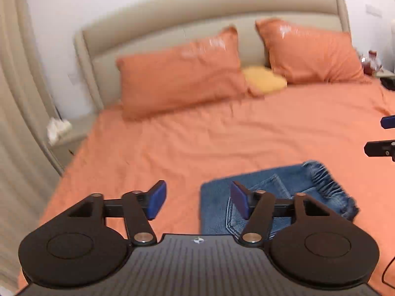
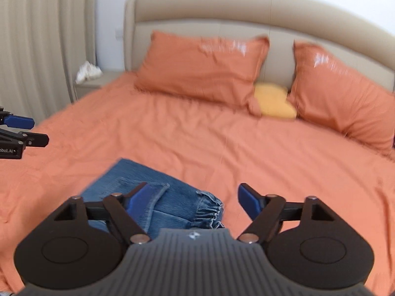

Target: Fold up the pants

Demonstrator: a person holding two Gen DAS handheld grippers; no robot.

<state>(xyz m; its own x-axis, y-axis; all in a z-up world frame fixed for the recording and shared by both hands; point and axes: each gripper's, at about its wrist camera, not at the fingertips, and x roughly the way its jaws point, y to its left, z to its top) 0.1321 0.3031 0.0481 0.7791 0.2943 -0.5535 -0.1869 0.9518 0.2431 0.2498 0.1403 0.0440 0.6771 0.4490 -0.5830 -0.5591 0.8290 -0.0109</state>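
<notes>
Lying folded on the orange bedsheet [image 1: 222, 133], the blue denim pants [image 1: 271, 180] could spring open, since the left gripper [image 1: 197, 201] and right gripper [image 2: 192, 201] both gape empty above them.

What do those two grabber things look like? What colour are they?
Both look alike. The left gripper and the right gripper are black, with two big round discs, thin black link bars joined by shiny silver pins, and blue pads on the fingers. A ribbed grey plate in the middle carries a small white emblem. A thin black cable runs beside the left gripper. No hands or sleeves show.
</notes>
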